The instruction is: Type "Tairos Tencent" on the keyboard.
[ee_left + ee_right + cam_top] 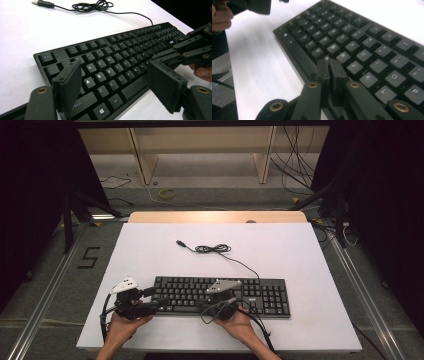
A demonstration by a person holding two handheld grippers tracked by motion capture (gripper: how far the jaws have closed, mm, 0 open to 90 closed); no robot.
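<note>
White table (150, 245), black keyboard (270, 292) flat along its near edge, cable (212, 249) coiled behind, unplugged. Probably parked close so both claws can type. Left claw (120, 82) wide apart over the A/S/Z keys, holding nothing. Right claw (329, 72) pinched together, empty, tip at the bottom row near the spacebar; contact unclear.

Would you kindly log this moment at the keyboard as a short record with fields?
surface: white table
object: black keyboard, flat near the table's front edge
cable: keyboard cable, loosely coiled behind it, plug unconnected
left gripper: jaws wide open over the keyboard's left end
right gripper: jaws closed together, tips at the keys near the keyboard's middle
</note>
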